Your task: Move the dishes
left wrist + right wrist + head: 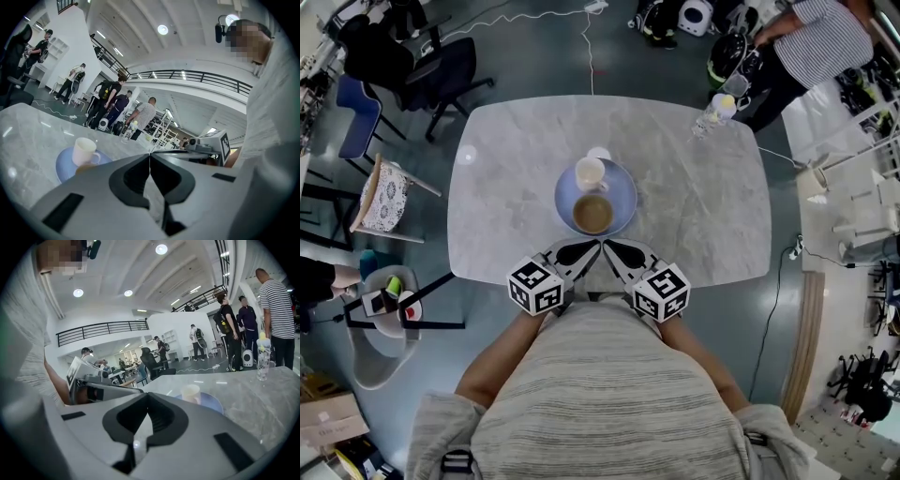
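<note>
Seen from the head view, a black office chair (441,70) and a blue chair (356,117) stood on the dark grey floor at the left. A pale marble table (694,216) with rounded corners filled the middle. Near its centre lay a blue plate (623,192), with a white cup (590,173) on its far half and a bowl (593,214) of brown contents on its near half, the two just beside each other. At the table's near edge, the left gripper (589,247) and right gripper (615,247) pointed inward with their tips almost meeting. Each had its jaws pressed together with nothing between them. A clear bottle (712,117) stood at the far right corner. Beyond it was a person in a striped shirt (825,42), cut off by the frame's top.

In the left gripper view the bowl was almost wholly hidden behind the gripper's own body, with only the cup and a slice of plate showing. The right gripper view showed the cup only faintly and the bowl not at all.

Only the gripper views showed the white hall, with its mezzanine railing (187,75), round ceiling lights (161,249) and a group of people (110,101) with backpacks.
</note>
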Tool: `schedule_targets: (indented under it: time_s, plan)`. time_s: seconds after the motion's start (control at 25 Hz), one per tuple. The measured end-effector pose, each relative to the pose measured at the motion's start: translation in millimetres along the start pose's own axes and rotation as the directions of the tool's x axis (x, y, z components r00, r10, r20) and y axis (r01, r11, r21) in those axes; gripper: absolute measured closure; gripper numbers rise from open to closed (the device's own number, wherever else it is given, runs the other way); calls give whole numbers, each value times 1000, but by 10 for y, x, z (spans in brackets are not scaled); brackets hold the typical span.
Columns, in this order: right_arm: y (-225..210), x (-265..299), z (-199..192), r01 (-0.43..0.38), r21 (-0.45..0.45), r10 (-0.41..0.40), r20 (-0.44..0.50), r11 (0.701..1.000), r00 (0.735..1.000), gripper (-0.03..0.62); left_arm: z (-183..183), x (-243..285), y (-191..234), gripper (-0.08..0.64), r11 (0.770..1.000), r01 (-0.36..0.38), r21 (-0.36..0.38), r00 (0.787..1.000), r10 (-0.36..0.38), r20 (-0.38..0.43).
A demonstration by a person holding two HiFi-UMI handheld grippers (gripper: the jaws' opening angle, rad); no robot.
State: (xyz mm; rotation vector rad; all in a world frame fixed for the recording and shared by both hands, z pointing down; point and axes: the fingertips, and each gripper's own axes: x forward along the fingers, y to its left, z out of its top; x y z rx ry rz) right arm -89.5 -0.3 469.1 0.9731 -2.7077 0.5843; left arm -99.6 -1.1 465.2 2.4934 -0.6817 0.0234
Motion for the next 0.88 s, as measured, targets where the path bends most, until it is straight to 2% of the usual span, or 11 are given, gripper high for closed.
schedule_targets:
  time_s: [0.4,0.88]
  plan:
    - [25,28,15,-14,-9,14,0,1000,1000,574,14,-69,22,538,1000,-18,-5,1000,18,15]
    - [1,33,-23,-10,-5,10,-13,1000,1000,574,-16,-42,17,538,1000,1,-24,1000,-1,13]
